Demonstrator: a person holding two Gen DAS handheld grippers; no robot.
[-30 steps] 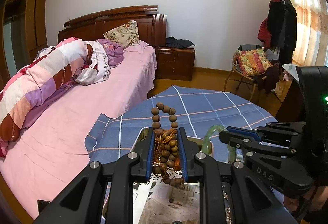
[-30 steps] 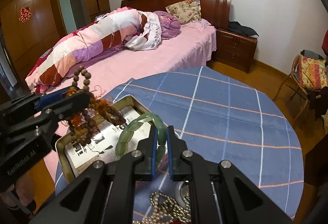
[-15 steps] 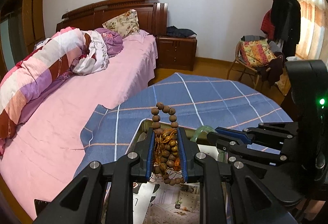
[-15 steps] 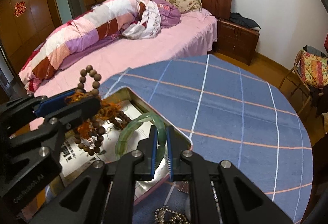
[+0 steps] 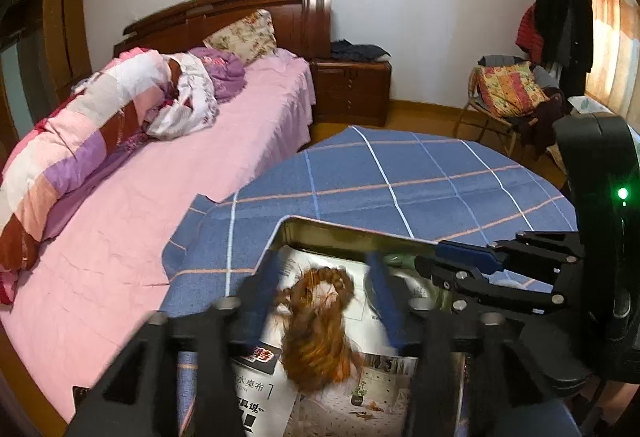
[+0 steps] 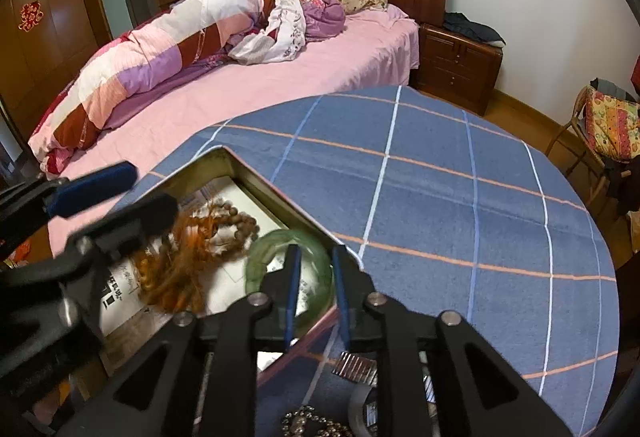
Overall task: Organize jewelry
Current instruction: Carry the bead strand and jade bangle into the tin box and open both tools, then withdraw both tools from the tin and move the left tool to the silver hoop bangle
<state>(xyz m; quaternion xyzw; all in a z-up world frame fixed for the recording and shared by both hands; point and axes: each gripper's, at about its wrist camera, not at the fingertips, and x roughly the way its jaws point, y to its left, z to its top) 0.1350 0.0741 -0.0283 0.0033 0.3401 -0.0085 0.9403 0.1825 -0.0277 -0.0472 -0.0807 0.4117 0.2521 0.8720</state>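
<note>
Two pieces in tin; more left on desk.
Left gripper (image 5: 320, 297) fingers were spread over the brown wooden-bead bracelet with orange tassels (image 5: 320, 321) in the paper-lined rectangular metal tin (image 6: 256, 173); right gripper (image 6: 314, 293) fingers, slightly parted, straddled the green jade bangle (image 6: 264, 257); silver bead chain (image 6: 308, 425) remained on blue checked desk (image 6: 440, 197).

Both wrist views close above tin (image 5: 352, 233)

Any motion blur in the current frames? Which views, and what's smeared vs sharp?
Left wrist view: the wooden bead string and the left gripper are smeared, jaws apart; the bed and tablecloth stay sharp. Right wrist view: the beads' orange tassels blur, the left gripper is soft, the green bangle and right gripper are fairly crisp. Both views show fisheye bending.
</note>
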